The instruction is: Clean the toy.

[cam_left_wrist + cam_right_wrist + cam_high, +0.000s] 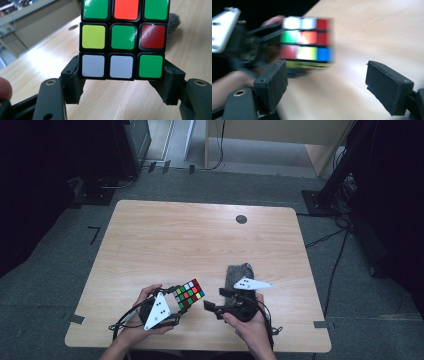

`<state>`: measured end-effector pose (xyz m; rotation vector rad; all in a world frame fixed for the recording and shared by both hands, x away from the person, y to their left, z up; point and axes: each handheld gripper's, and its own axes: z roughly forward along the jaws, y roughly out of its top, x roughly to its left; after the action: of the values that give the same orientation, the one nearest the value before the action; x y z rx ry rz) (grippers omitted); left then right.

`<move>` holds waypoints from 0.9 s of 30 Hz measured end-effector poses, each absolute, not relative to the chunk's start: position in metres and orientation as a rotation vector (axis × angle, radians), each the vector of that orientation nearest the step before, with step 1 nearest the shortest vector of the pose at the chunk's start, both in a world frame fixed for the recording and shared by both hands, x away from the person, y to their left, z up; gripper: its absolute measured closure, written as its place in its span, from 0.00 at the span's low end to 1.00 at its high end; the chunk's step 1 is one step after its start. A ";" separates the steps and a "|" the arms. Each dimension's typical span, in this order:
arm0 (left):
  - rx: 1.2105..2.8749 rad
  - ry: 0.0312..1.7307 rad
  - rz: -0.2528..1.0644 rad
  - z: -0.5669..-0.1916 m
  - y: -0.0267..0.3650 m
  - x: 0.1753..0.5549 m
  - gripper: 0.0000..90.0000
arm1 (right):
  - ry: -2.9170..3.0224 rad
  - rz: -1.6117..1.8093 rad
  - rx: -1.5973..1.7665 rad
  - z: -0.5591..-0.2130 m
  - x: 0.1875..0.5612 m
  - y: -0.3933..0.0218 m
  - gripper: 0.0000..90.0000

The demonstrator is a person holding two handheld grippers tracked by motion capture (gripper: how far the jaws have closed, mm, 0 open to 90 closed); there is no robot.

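Gripping the black-framed puzzle cube with coloured stickers (190, 294), your left gripper (176, 306) has both pads pressed on the cube's lowest layer, one on each side, as the left gripper view shows: the black jaws clamp the row of two white tiles and one green tile (122, 66). You hold the cube near the front edge of the light wooden table (200, 240), raised off the tabletop and tilted. Just to its right, your right gripper (212, 302) stands wide with nothing between its black pads (270, 86); in the right gripper view the cube (308, 42) sits blurred beyond the left pad, clear of both. Beyond your right hand (252, 330), a grey fuzzy cloth (239, 274) lies on the table. Farther off, a small dark round disc (241, 219) sits near the table's far edge.
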<state>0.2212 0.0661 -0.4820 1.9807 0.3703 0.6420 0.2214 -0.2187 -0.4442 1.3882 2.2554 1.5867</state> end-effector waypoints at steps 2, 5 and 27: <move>1.973 0.381 0.603 -0.481 0.068 0.223 0.38 | 2.127 1.371 1.358 -0.450 0.222 -0.224 0.22; 1.982 0.379 0.548 -0.480 0.067 0.224 0.38 | 1.992 0.999 1.356 -0.475 0.229 -0.233 0.26; 2.016 0.469 0.468 -0.477 0.068 0.232 0.38 | 1.977 1.387 1.347 -0.460 0.217 -0.236 0.81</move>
<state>0.2321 0.0679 -0.4775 2.0162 0.4687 0.4681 0.2169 -0.2359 -0.4602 1.3467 1.9774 1.3866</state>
